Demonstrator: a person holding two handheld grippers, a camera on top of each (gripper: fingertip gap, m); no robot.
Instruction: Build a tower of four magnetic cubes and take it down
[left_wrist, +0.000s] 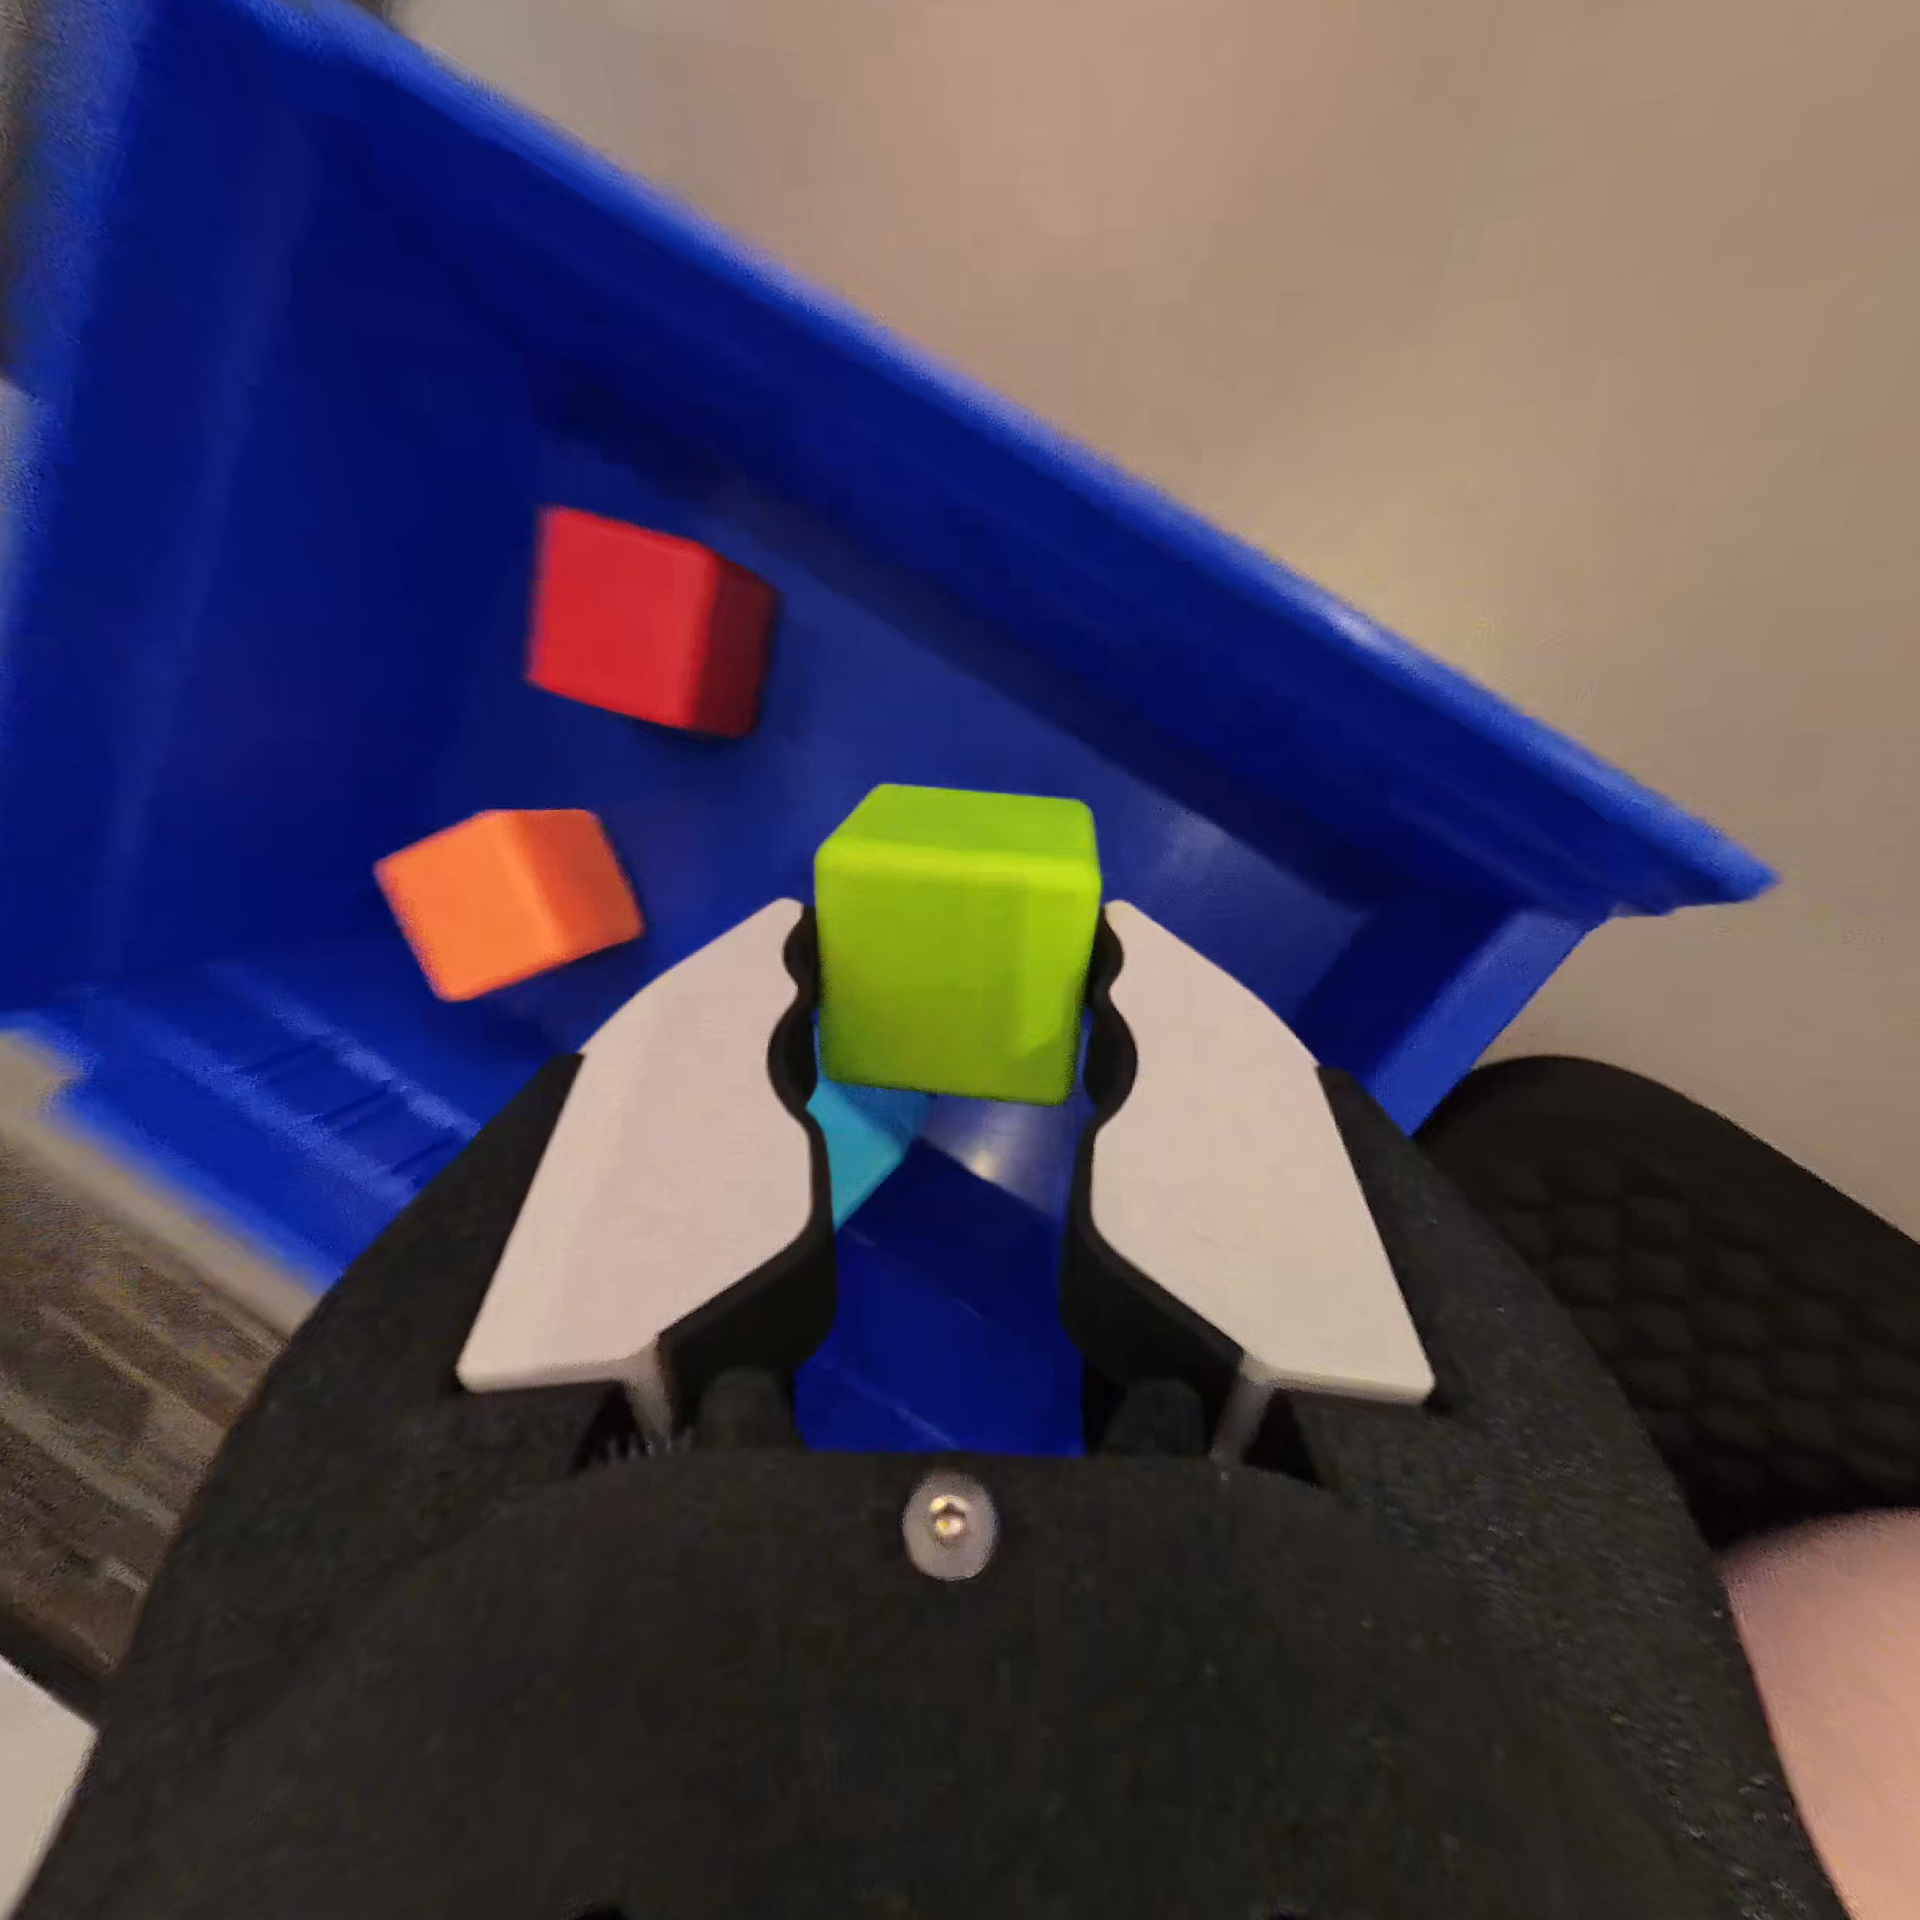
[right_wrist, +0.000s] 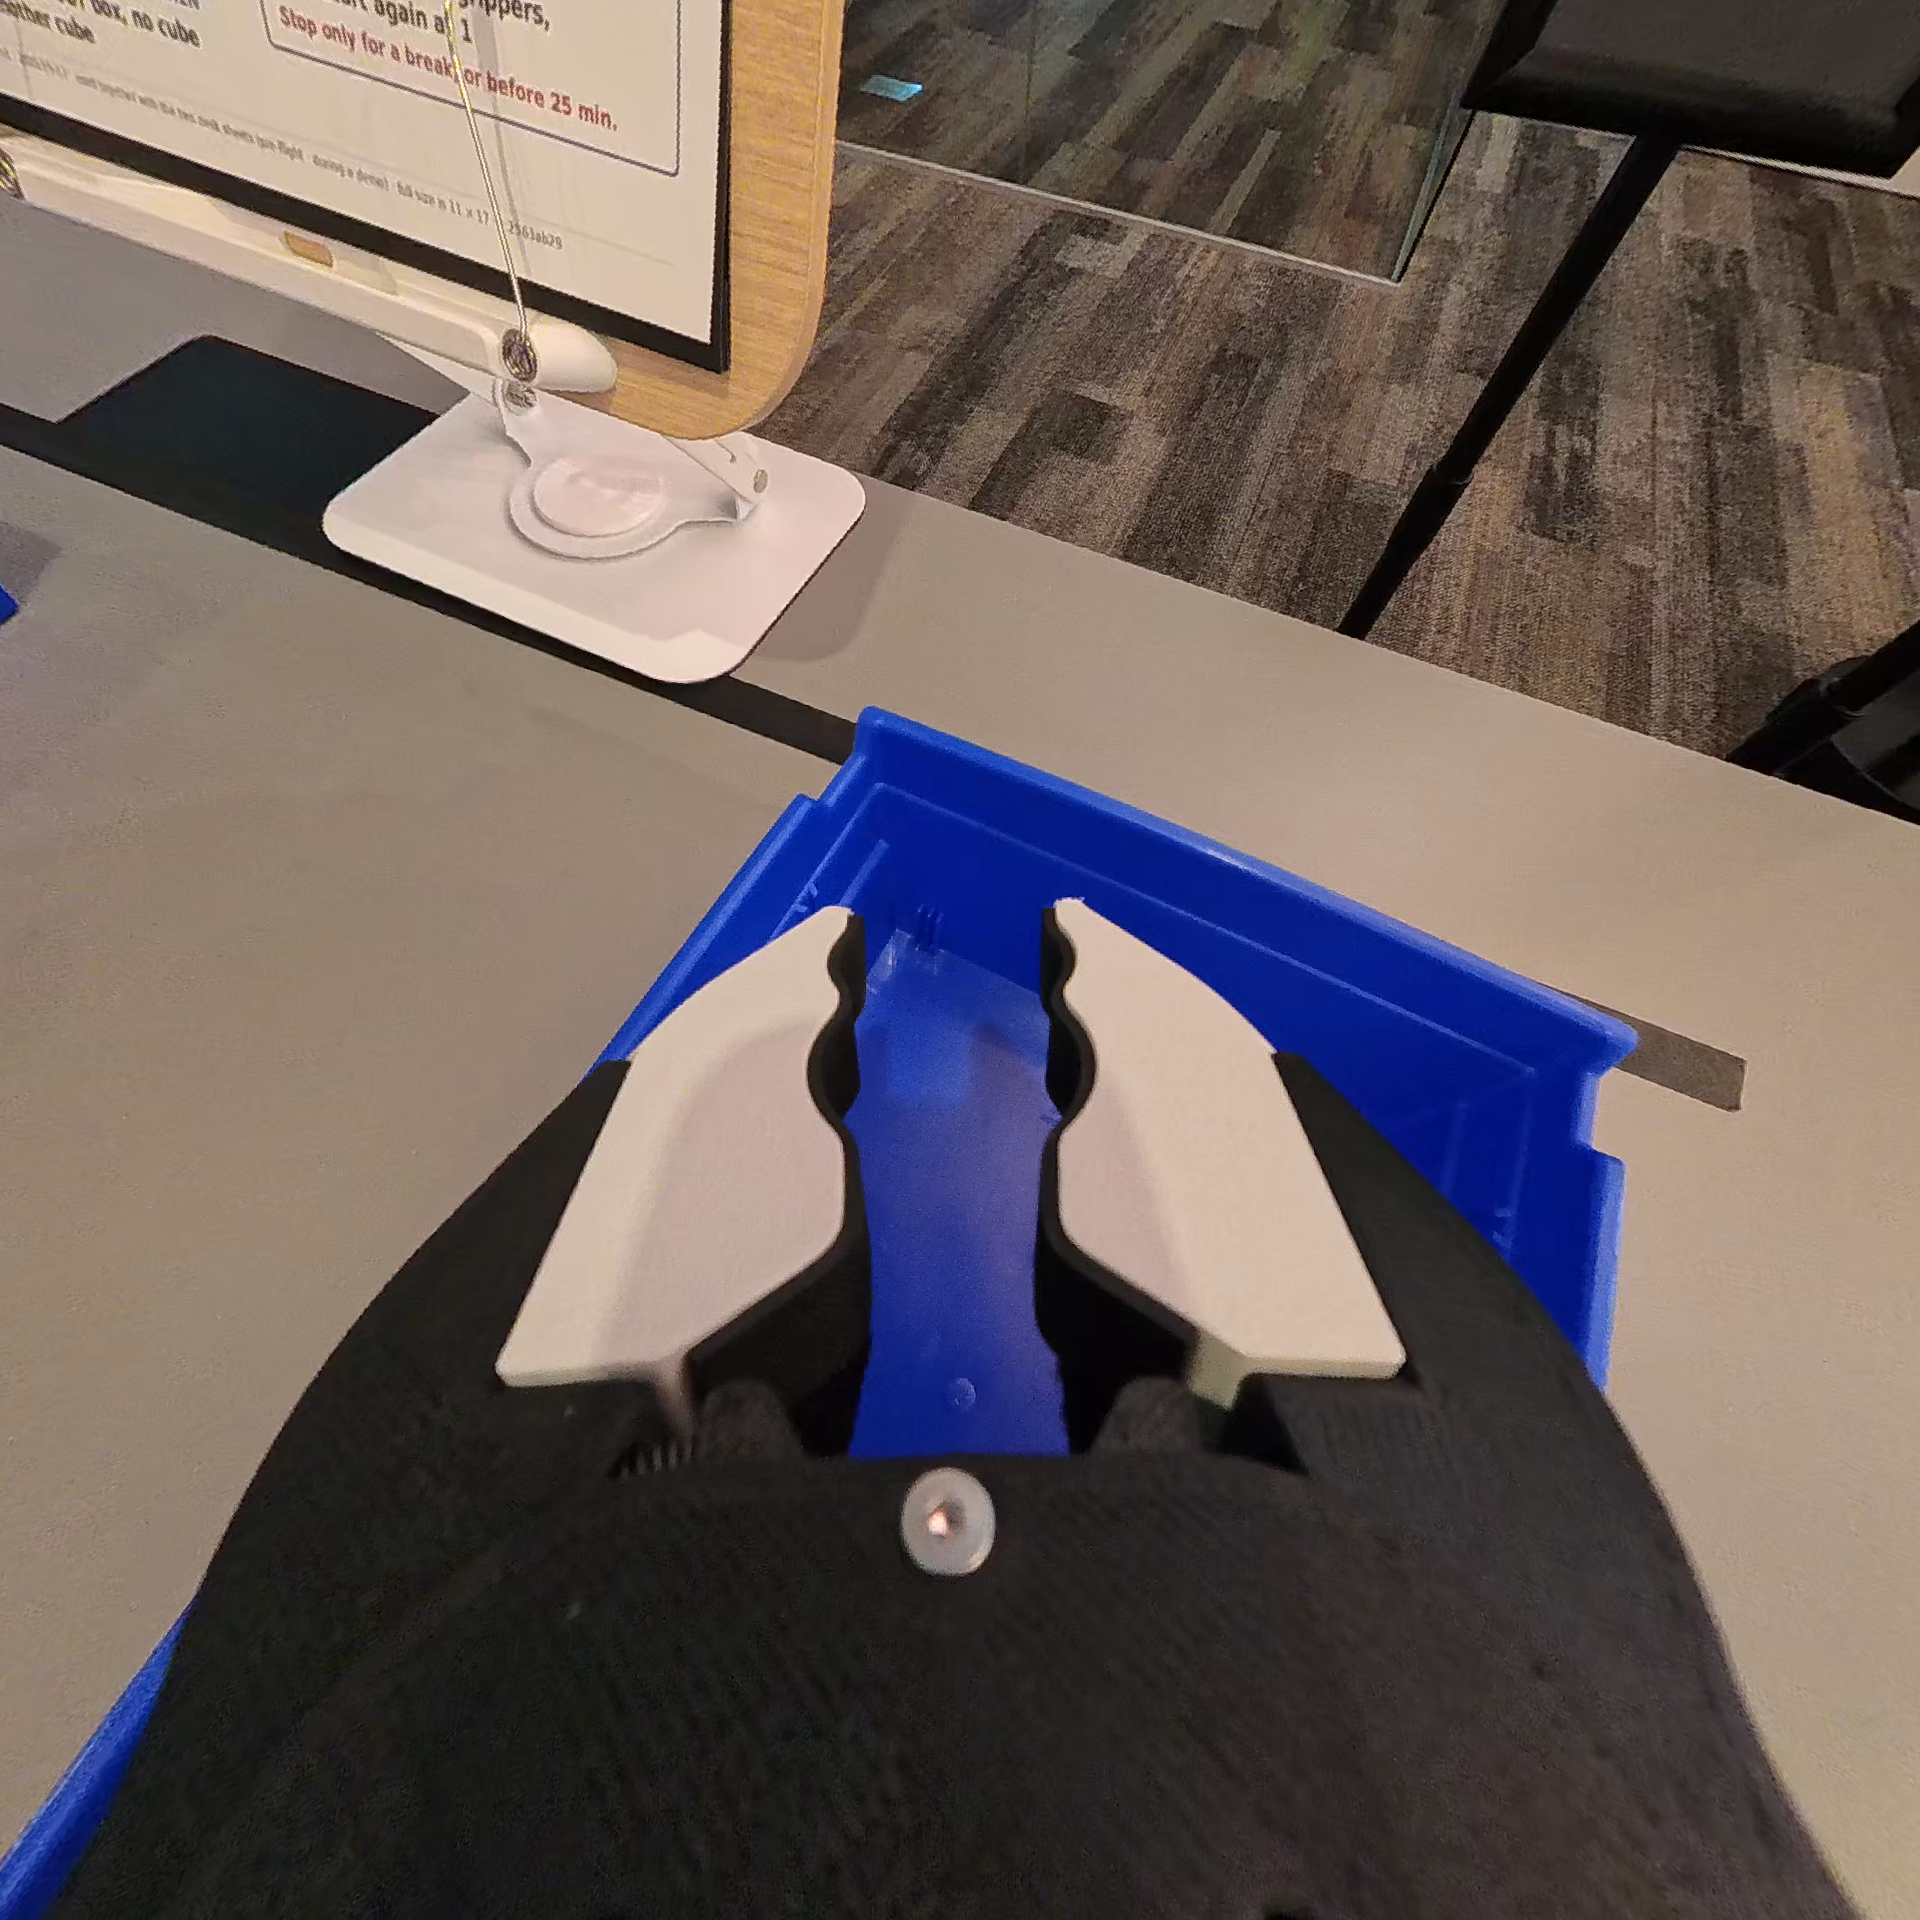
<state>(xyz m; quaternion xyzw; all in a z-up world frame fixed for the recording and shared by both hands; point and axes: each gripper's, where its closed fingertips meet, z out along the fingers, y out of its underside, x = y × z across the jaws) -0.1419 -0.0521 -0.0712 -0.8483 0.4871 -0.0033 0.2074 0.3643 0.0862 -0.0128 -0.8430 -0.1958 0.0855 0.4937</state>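
Jaws of the left gripper (left_wrist: 951, 940) clamp a lime-green cube (left_wrist: 956, 940); right gripper (right_wrist: 951, 925) parted, empty.

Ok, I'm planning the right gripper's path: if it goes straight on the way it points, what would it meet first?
Probably the blue bin. The right gripper is open and holds nothing, and its fingers point at the bin's bare floor near the far corner. No cube shows in that line, though depth is hard to judge.
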